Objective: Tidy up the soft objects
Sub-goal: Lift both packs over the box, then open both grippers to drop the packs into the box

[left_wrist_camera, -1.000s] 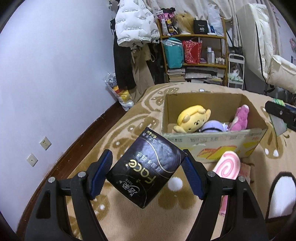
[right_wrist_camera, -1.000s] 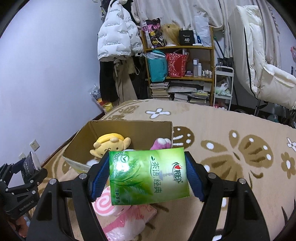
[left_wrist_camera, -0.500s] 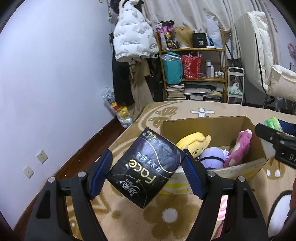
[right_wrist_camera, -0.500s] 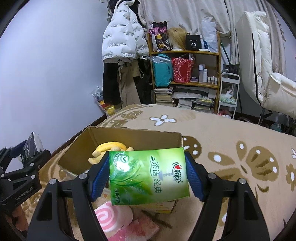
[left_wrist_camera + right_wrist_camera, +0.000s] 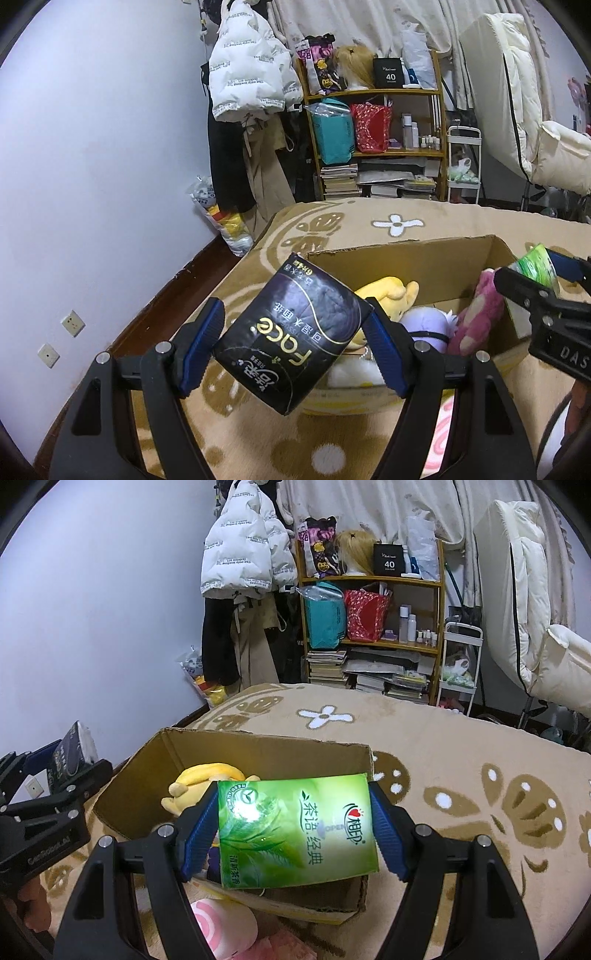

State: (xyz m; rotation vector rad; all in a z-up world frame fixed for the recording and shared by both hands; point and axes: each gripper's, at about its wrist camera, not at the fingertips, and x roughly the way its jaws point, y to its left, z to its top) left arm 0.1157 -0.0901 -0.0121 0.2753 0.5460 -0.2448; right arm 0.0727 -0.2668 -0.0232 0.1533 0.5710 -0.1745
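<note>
Beige flower-patterned carpet point(image 5: 461, 738) carries an open cardboard box point(image 5: 258, 749) with plush toys point(image 5: 391, 291) inside. Best to bring each pack fully past the rim before letting go. Left gripper point(image 5: 295, 341) is clamped on a tilted black tissue pack point(image 5: 291, 338); right gripper point(image 5: 293, 829) is clamped on a green tissue pack point(image 5: 295, 827), both above the box's near edge
</note>
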